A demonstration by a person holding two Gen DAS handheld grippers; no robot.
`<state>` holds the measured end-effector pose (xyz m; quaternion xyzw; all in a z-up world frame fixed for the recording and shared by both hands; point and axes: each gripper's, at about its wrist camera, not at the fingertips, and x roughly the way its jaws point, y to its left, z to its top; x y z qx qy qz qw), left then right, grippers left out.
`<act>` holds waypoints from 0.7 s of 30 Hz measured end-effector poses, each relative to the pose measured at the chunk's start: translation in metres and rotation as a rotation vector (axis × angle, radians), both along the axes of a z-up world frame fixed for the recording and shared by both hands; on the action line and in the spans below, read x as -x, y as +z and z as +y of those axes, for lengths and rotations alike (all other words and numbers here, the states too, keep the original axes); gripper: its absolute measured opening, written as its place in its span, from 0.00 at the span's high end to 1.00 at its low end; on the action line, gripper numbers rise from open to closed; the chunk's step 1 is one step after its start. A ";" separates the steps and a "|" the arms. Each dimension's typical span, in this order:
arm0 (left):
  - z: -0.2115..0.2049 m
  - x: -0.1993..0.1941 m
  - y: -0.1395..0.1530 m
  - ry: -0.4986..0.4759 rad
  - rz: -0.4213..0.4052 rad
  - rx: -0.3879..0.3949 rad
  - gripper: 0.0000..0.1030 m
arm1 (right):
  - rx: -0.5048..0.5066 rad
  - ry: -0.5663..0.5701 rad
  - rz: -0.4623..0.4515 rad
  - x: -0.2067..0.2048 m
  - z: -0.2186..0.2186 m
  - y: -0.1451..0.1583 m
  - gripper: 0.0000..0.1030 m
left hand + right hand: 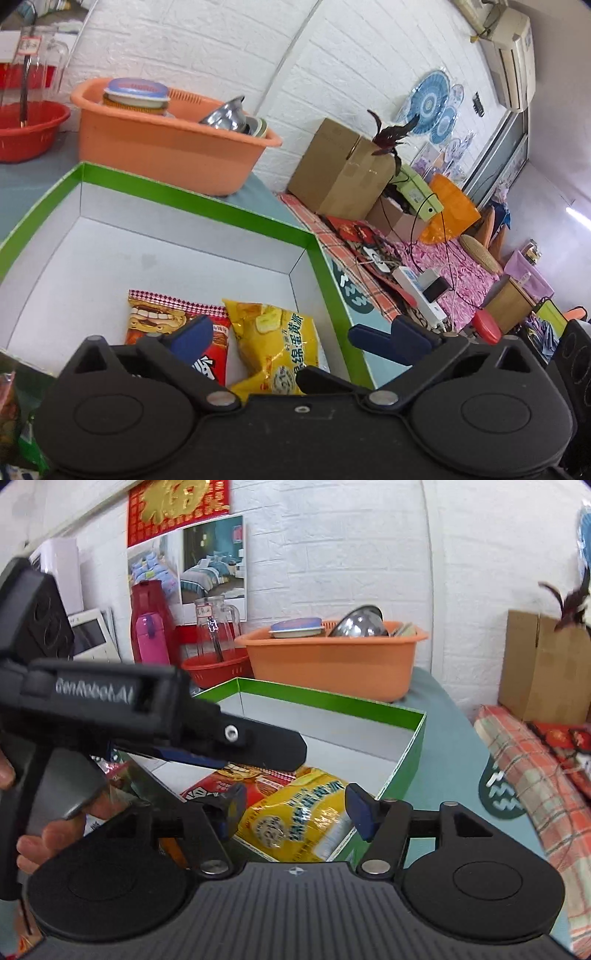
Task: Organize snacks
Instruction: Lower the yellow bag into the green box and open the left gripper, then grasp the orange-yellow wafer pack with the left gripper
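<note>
A green-rimmed cardboard box with a white inside holds a yellow snack bag and a red snack bag, lying side by side near its front right corner. My left gripper is open and empty, hovering over both bags. In the right wrist view the same box holds the yellow bag and red bag. My right gripper is open and empty, just above the yellow bag. The left gripper's body crosses above the box.
An orange basin with dishes stands behind the box, a red basket beside it. More snack packets lie at the lower left. A cardboard carton and a power strip lie on a cloth at the right.
</note>
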<state>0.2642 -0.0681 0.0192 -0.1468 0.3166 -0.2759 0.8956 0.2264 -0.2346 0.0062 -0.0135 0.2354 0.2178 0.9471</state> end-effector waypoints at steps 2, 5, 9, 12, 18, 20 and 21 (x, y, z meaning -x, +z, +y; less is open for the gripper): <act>0.003 0.011 0.009 0.006 -0.013 -0.005 0.00 | 0.038 -0.005 -0.034 0.008 0.002 0.007 0.00; 0.009 0.036 0.029 0.012 -0.056 -0.012 0.00 | 0.048 -0.016 -0.077 0.025 0.000 0.024 0.00; 0.019 0.077 0.051 0.056 -0.076 -0.049 0.00 | 0.013 -0.012 -0.158 0.063 -0.006 0.050 0.00; 0.031 0.111 0.056 0.094 -0.088 -0.051 0.00 | 0.002 0.005 -0.210 0.096 -0.010 0.060 0.00; 0.050 0.165 0.032 0.117 -0.049 -0.012 0.00 | -0.013 0.022 -0.212 0.147 -0.017 0.048 0.00; 0.054 0.176 0.018 0.125 -0.014 0.003 0.00 | -0.003 0.000 -0.184 0.156 -0.021 0.038 0.00; 0.056 0.182 0.011 0.125 0.008 0.017 0.00 | -0.004 -0.013 -0.161 0.158 -0.023 0.032 0.00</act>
